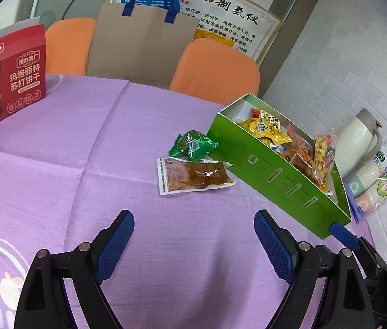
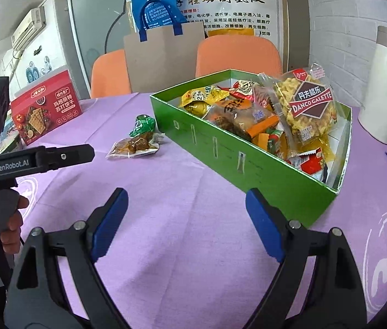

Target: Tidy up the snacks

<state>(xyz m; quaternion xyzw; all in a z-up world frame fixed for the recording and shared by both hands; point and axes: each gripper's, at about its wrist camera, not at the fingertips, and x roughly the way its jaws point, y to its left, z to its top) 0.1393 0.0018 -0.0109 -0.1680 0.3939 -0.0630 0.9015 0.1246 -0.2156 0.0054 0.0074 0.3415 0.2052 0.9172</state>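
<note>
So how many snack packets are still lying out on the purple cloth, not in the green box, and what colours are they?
Green packet: 1
Clear packet with brown food: 1
Total out on the purple cloth: 2

Both lie beside the green box, which already holds a pile of snacks too jumbled to count.

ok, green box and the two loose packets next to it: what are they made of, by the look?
Green box: looks like glossy printed cardboard, with thin folded walls, white inside and die-cut slots.
Brown packet: clear plastic film, shiny, contents visible through it.
Green packet: glossy opaque film, crinkled, possibly foil-lined; can't tell.
</note>
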